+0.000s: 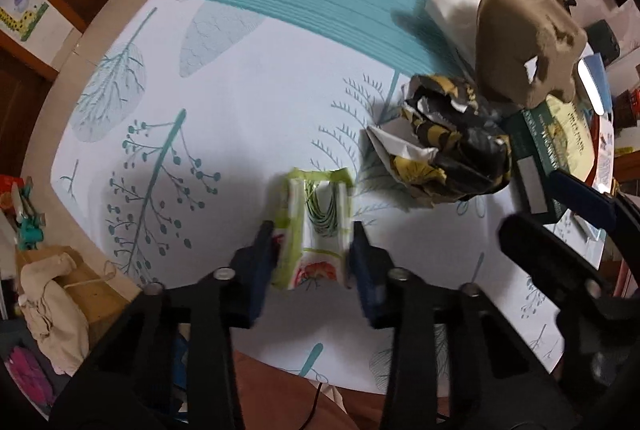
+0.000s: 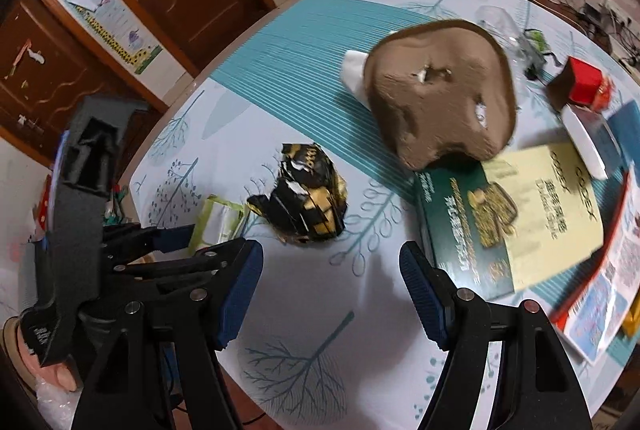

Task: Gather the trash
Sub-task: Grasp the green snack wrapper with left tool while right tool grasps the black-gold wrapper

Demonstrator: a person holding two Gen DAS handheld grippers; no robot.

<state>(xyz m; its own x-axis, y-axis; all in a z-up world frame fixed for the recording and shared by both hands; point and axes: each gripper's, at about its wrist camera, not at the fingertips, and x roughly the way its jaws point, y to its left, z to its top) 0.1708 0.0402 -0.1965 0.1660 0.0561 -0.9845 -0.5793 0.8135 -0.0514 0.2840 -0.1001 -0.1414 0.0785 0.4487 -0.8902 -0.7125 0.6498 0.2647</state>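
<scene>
Pinching a green-and-white printed wrapper [image 1: 316, 230] with the left gripper [image 1: 312, 254], we are pointing that tool straight down at the tablecloth [image 1: 248, 102]. Its blue pads [image 1: 260, 262] are pressing on the wrapper's two long sides, and the wrapper is buckling into a trough between them. We are seeing a red-orange print at the wrapper's near end and dark green lines at its far end. Whether the wrapper is resting on the cloth or lifted off it, we cannot tell.

We are holding the right gripper [image 2: 331, 284] with its jaws spread wide and nothing between them, only bare tablecloth [image 2: 320, 310] with its teal tree print. It is tilting down toward the table, and a crumpled black-and-yellow wrapper [image 2: 308, 198] is lying just beyond its fingertips, apart from both pads. In the left wrist view the same crumpled wrapper [image 1: 444, 146] is sitting just right of the pinched one, with white paper showing at its edges.

We are also noting, beyond the crumpled wrapper, a brown moulded pulp tray [image 2: 436, 98] lying upside down, one edge propped on a dark green box [image 2: 500, 222] with a pale yellow panel. White tissue [image 2: 354, 70] is poking out from under the tray's far-left side. A red cube-shaped box [image 2: 584, 82] and a printed leaflet [image 2: 608, 278] are lying further right. In the right wrist view the left gripper [image 2: 200, 242] is appearing at the left, closed on the green-and-white wrapper [image 2: 218, 222].
</scene>
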